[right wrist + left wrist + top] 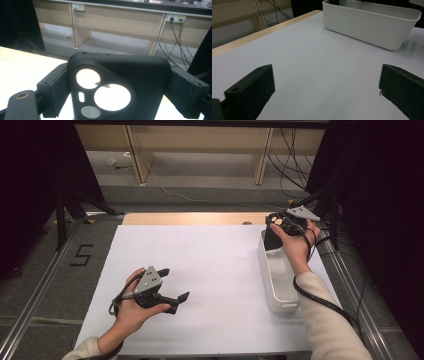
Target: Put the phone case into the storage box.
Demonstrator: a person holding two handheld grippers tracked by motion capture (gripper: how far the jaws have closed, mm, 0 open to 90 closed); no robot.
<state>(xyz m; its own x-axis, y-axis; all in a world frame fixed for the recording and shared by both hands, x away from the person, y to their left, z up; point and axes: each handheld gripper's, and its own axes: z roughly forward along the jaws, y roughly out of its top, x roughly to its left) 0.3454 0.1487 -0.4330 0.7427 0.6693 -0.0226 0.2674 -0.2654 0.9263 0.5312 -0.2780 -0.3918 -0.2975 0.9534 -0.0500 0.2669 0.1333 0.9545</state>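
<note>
Black phone case [117,87], clamped between my right gripper's [280,222] jaws, hangs over the far end of the white bin [285,305]. Left gripper [175,287], wide open and empty, hovers over the table [210,265] left of the bin. Risk: the case may catch the bin's rim and twist loose.

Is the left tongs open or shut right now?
Open. In the left gripper view its two black jaws stand far apart with bare white table between them; the high view shows the left tongs spread, holding nothing.

phone case [120,82] bottom cut off
</note>
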